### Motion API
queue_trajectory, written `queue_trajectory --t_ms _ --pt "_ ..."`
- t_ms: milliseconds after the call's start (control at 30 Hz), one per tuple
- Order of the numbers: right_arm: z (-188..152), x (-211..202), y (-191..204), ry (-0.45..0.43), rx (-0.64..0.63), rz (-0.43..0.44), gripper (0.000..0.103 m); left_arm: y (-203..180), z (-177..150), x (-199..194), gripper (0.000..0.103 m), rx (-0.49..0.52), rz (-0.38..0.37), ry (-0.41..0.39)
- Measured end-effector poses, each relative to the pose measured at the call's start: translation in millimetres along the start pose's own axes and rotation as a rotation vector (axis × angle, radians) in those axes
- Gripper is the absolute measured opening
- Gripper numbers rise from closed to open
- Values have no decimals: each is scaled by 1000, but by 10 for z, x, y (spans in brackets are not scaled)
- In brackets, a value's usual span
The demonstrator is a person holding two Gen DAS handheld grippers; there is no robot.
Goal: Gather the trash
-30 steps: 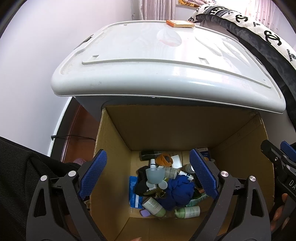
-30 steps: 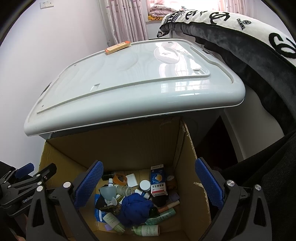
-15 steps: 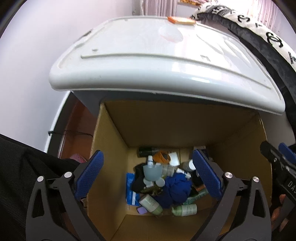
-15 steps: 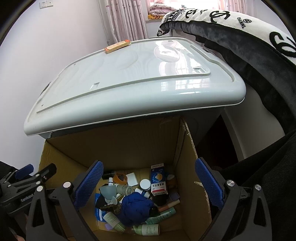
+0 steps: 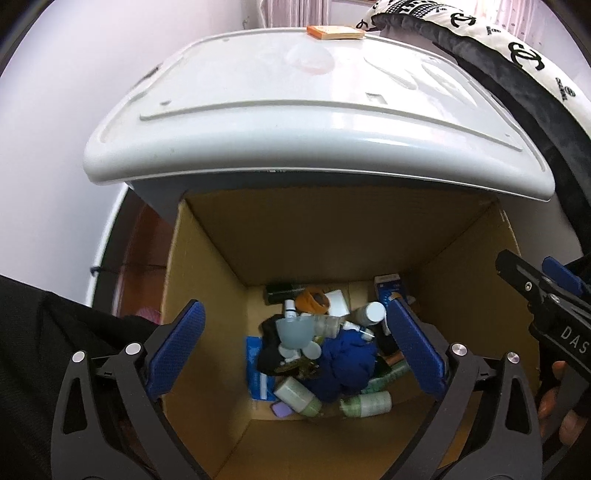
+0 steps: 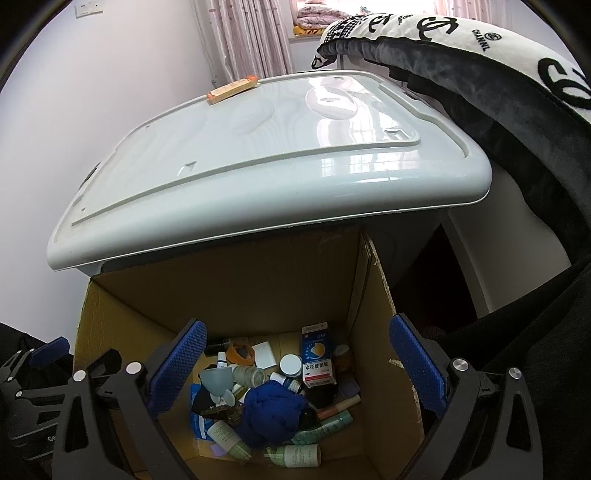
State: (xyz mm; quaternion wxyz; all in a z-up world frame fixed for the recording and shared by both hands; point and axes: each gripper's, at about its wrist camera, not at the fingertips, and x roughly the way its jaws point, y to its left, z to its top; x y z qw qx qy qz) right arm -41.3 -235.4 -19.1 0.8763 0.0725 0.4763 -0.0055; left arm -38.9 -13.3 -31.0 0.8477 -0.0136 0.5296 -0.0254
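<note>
The trash sits at the bottom of an open cardboard box (image 5: 458, 295), which serves as the collection bin. The pile includes a crumpled blue cloth (image 5: 347, 362), a translucent funnel (image 5: 295, 330), several pale green bottles (image 5: 367, 403), a white-capped jar (image 5: 371, 313), a roll of orange tape (image 5: 313, 300) and a blue-and-white medicine carton (image 6: 317, 357). The items lie loosely heaped and touching one another, which suggests they were dropped in rather than arranged.

The left claw (image 5: 295, 354) hangs above the box opening, pointing steeply down into it. Its blue pads are spread wide and nothing lies between them; the jaws have reached close to full spread. The right claw (image 6: 295, 363) is held in the same attitude beside it, also spread wide and empty. Holding both claws over the opening keeps any release directly above the bin, so that items fall inside the walls.

The box stands on the floor, tucked partly under the front edge of a white plastic lid (image 5: 258, 122). A small orange block (image 5: 334, 32) rests on the far edge of that lid. A black and white logo-print blanket (image 6: 480, 48) lies to the right, and pink curtains (image 6: 251, 40) hang behind.

Judged from the empty claws, the current drop appears complete. The orange block is a possible next item.
</note>
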Motion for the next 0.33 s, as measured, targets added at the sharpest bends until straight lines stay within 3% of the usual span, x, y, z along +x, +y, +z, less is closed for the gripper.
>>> queue_trajectory --t_ms 333 --pt "34 -68 -58 -31 27 8 98 90 31 52 96 -48 7 20"
